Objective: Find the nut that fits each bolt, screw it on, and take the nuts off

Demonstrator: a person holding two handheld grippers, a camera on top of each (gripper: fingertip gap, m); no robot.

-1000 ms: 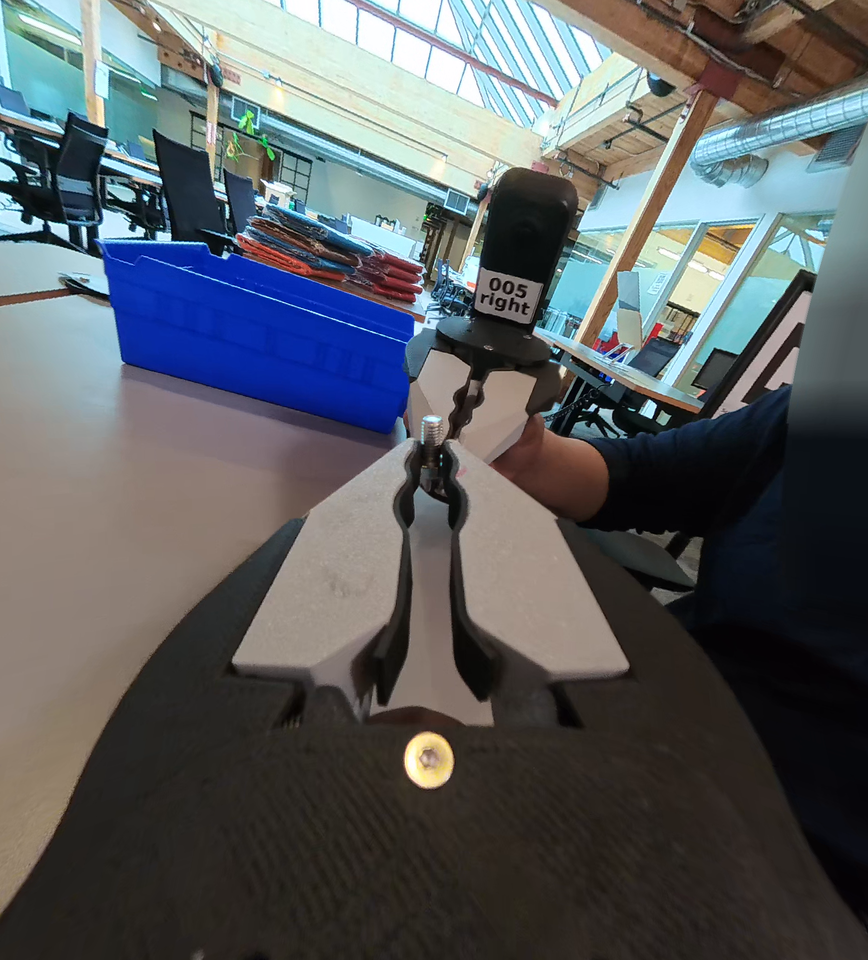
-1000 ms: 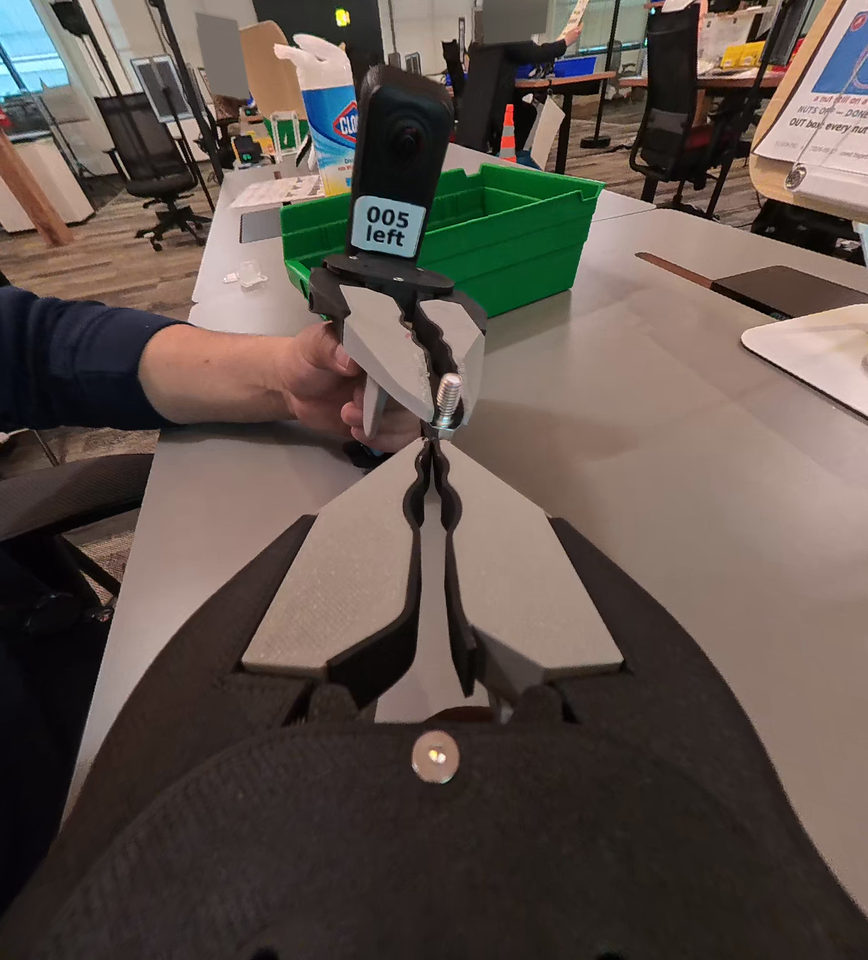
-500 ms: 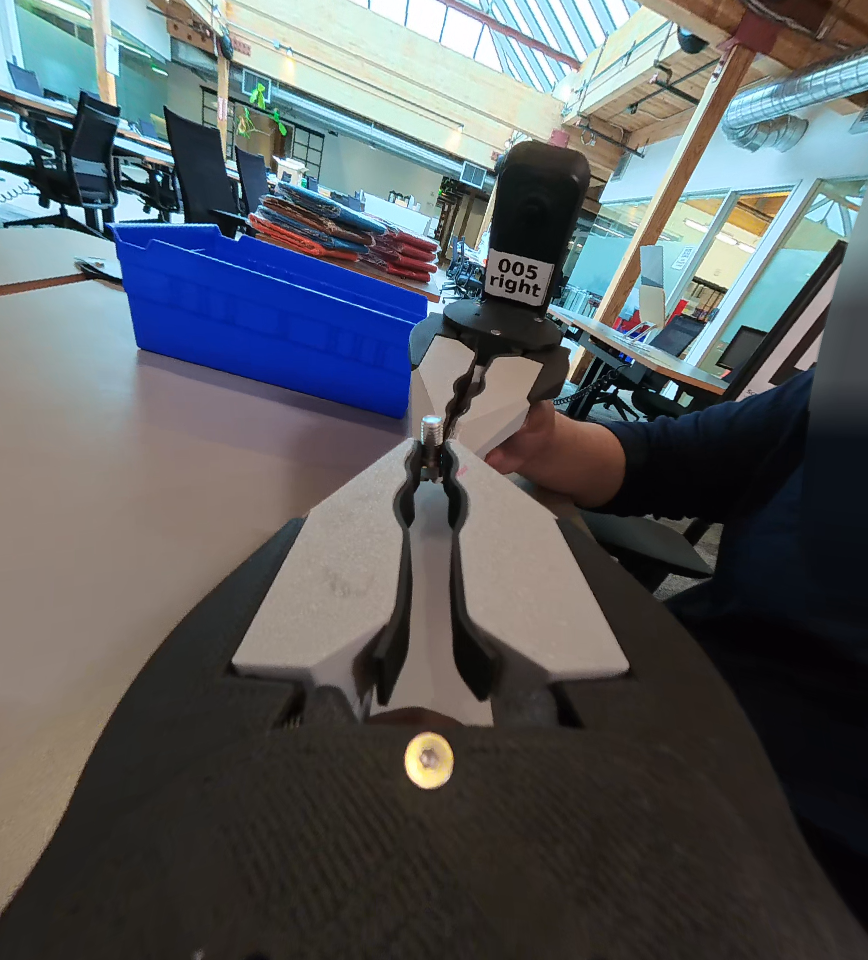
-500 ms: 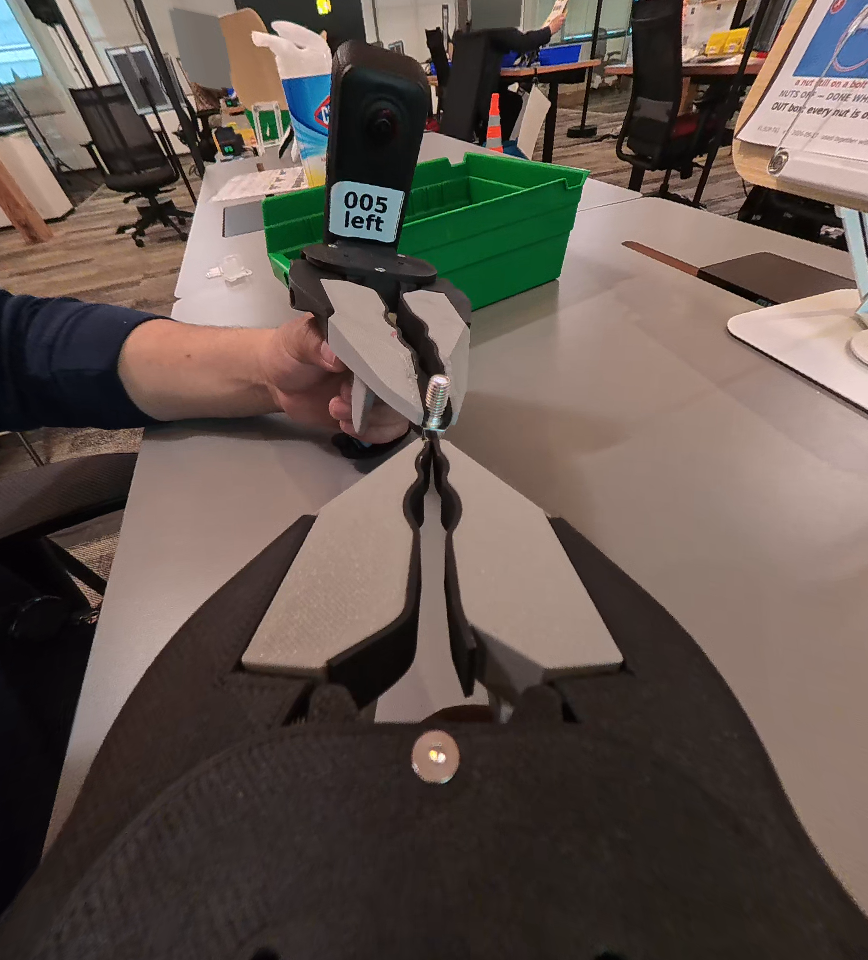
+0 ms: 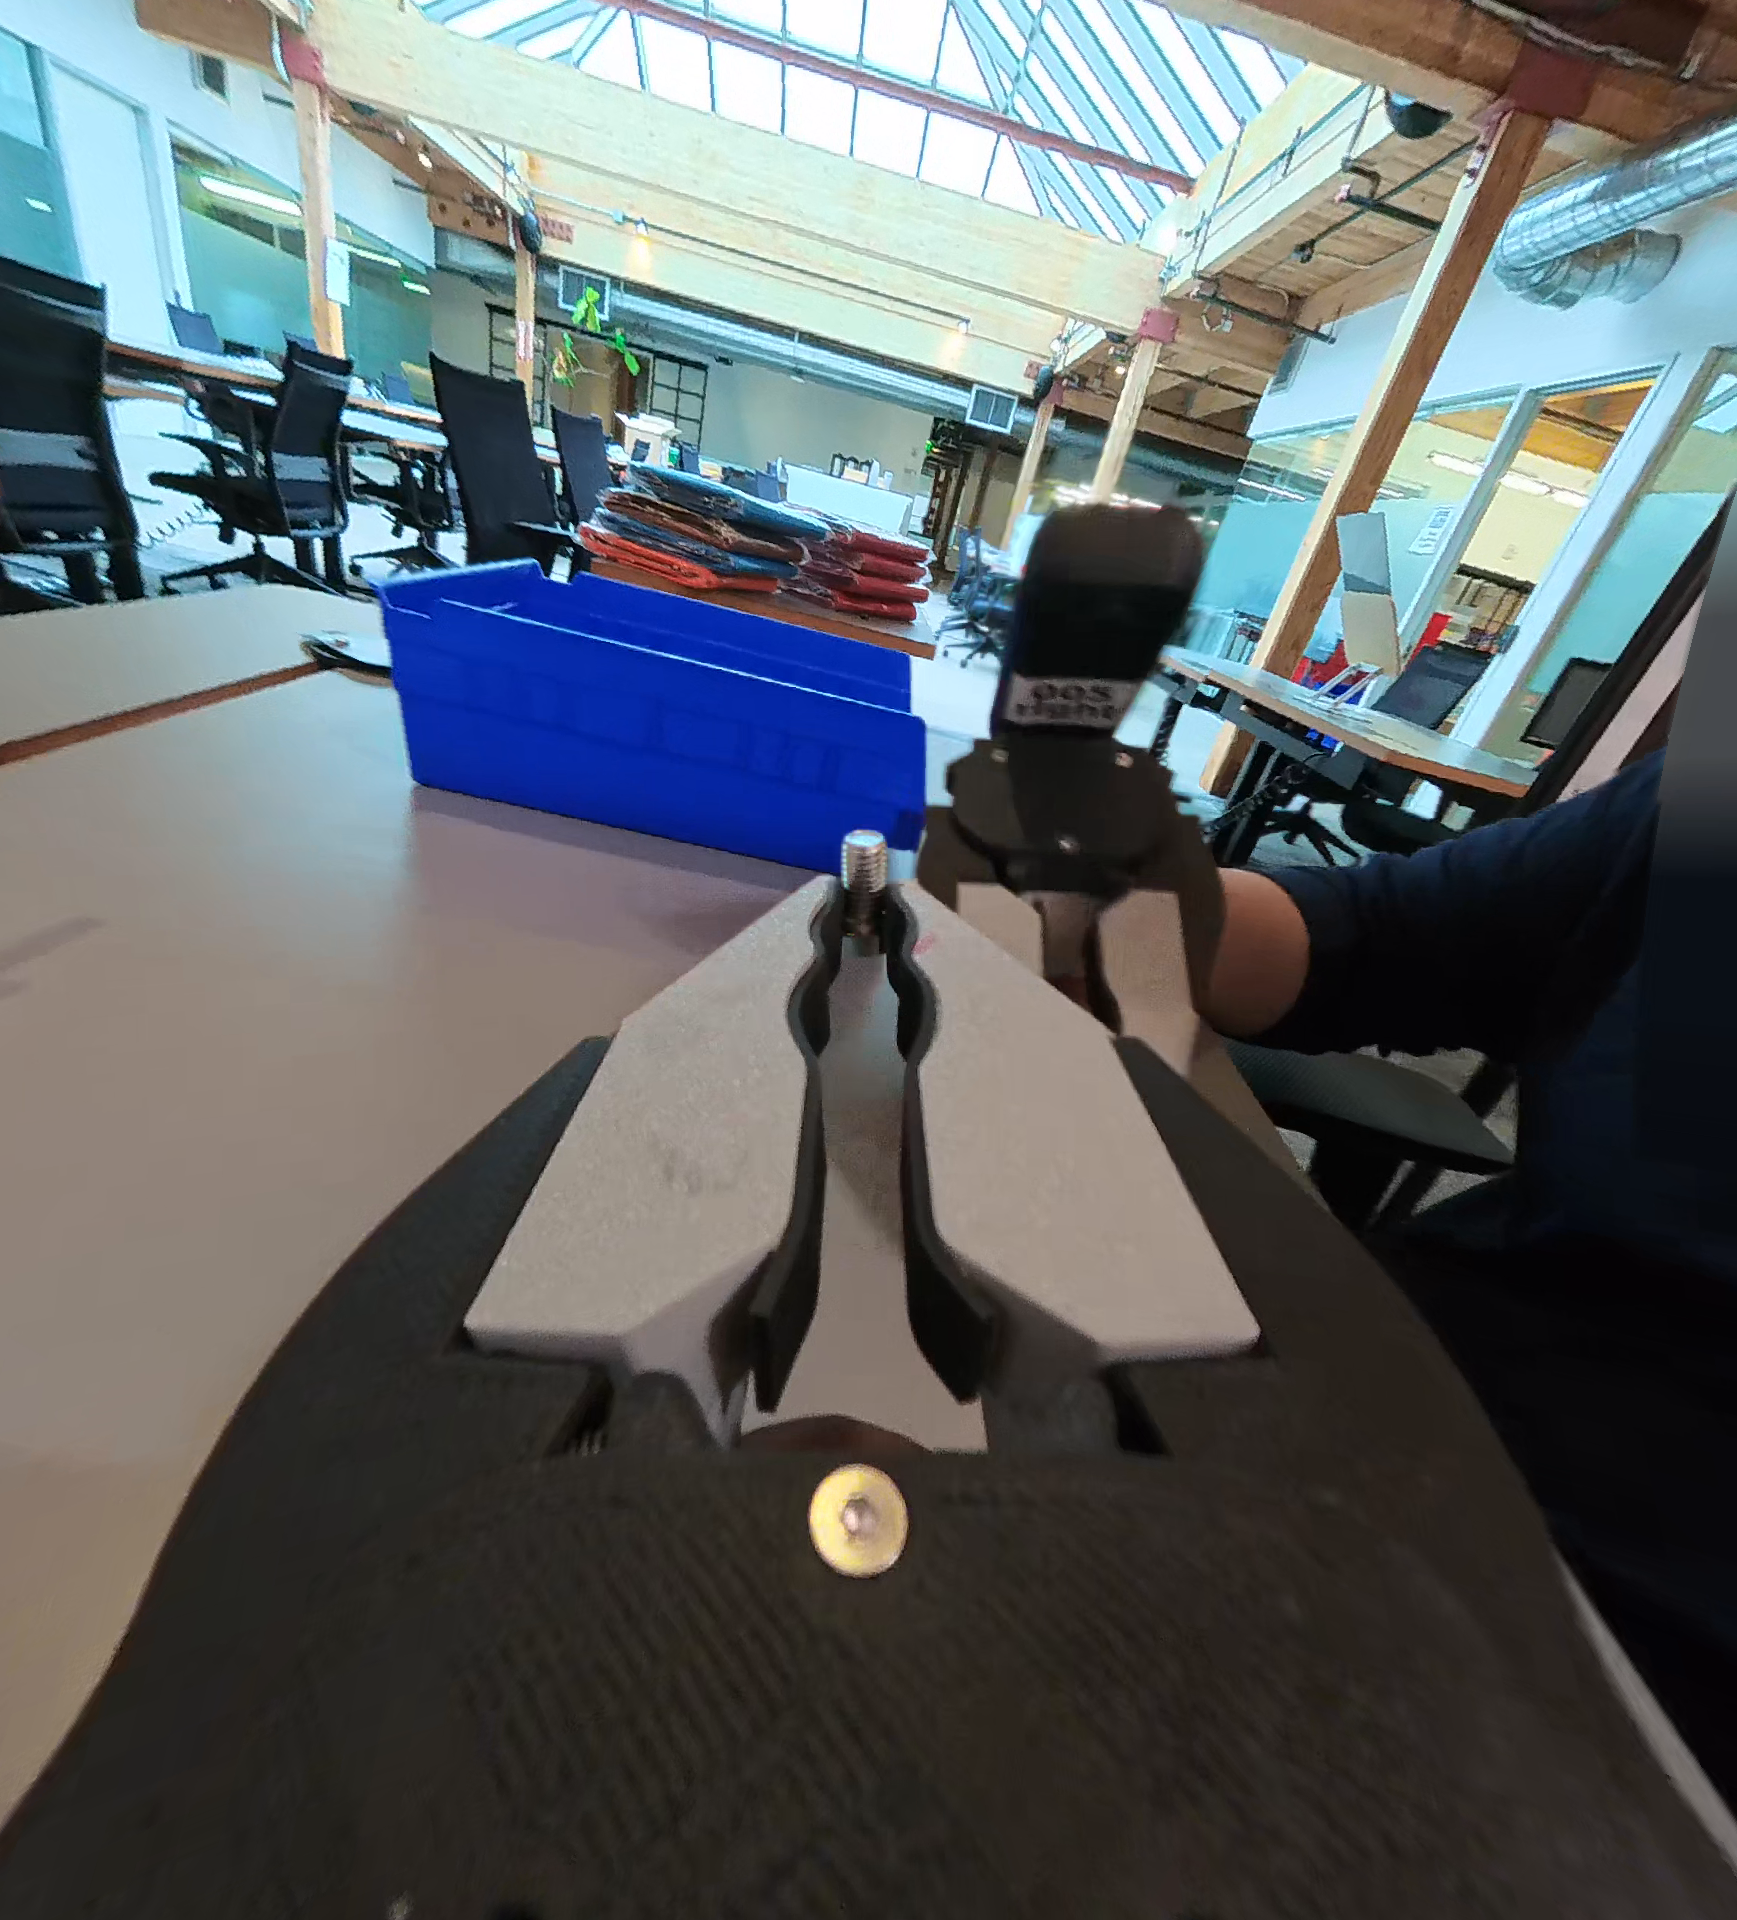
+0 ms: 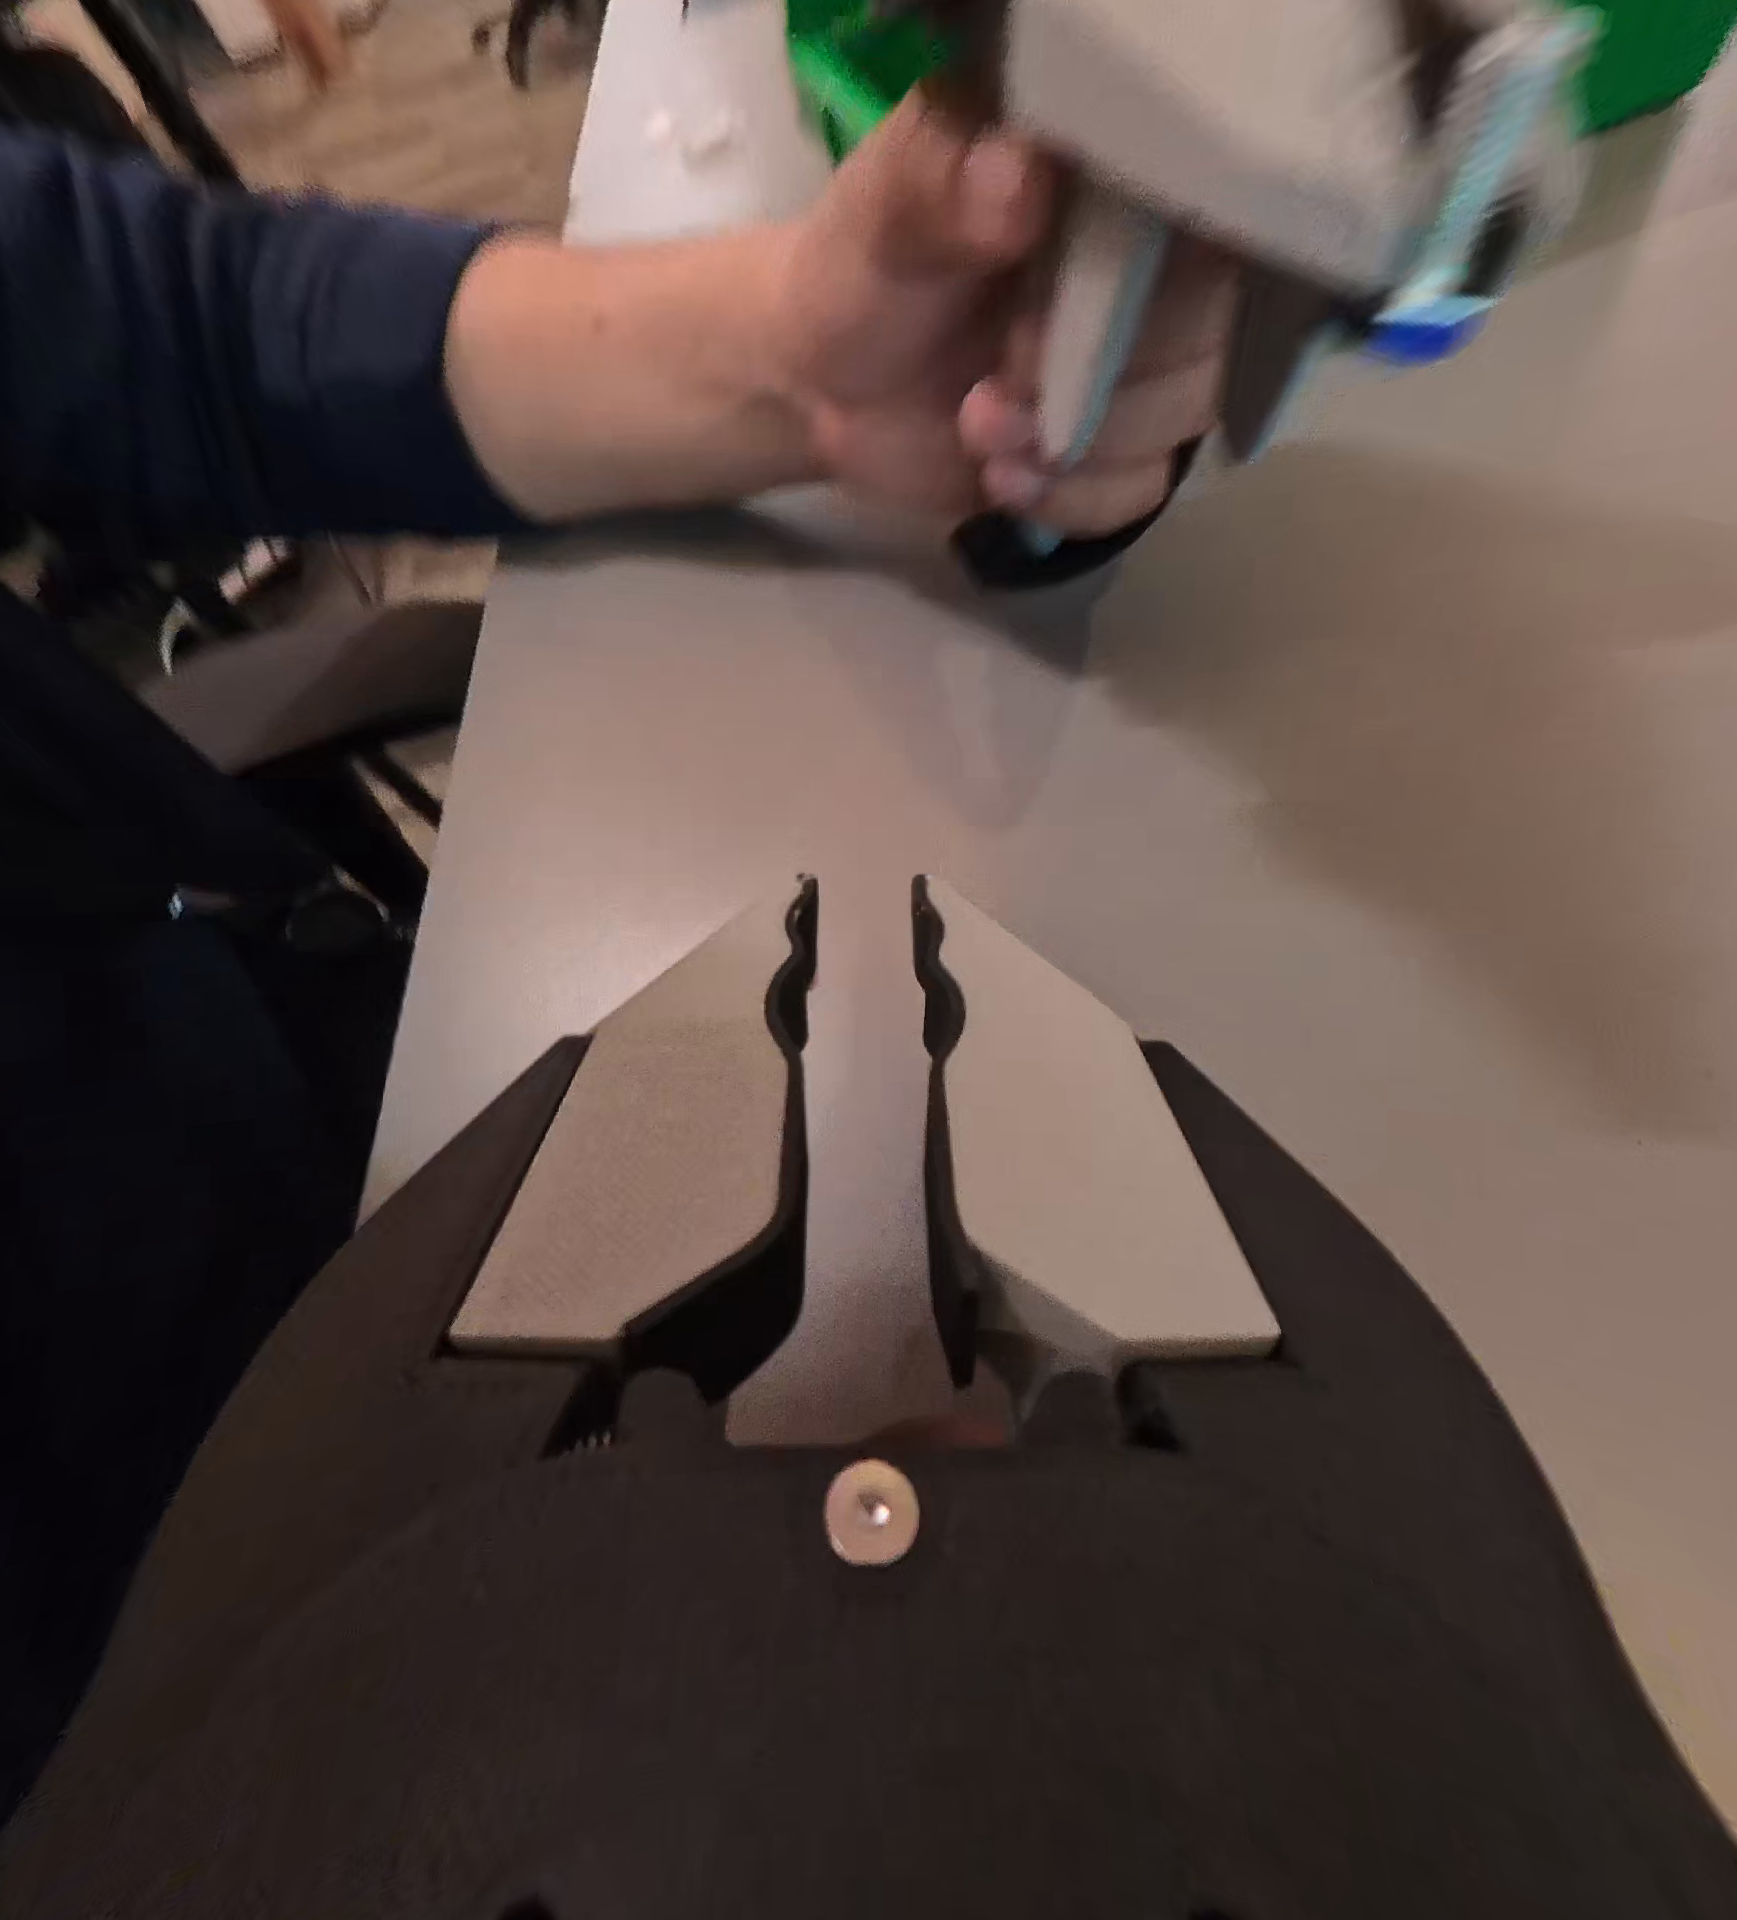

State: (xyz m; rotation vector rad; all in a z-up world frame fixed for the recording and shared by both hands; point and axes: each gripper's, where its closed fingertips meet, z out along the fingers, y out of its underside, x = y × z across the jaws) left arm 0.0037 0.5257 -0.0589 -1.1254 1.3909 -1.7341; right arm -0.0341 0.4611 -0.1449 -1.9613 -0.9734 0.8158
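Silver threaded steel bolt [image 5: 862, 878] stands upright, pinched at the very tips of the left gripper [image 5: 860, 925]. Its long axis runs vertical, the threaded end pointing up and clear above the grey fingers [image 5: 718, 1091], the lower part hidden between them. Those jaws are closed down tight on the shank. No nut shows on the exposed thread.

Over to the right gripper [image 6: 864, 894]: its jaws stand parted, a clear gap between the tips, nothing in them, just bare grey tabletop [image 6: 1363, 831] underneath. In the left wrist view it sits just beside the bolt, to the right of it, apart from it and blurred.

Behind the bolt, a long blue plastic bin [image 5: 656, 717] rests on the table. The right wrist view is heavily smeared; a hand [image 6: 905, 343] in a dark blue sleeve [image 6: 189, 353] grips the left tool, with a green bin [image 6: 1664, 62] at the top edge.
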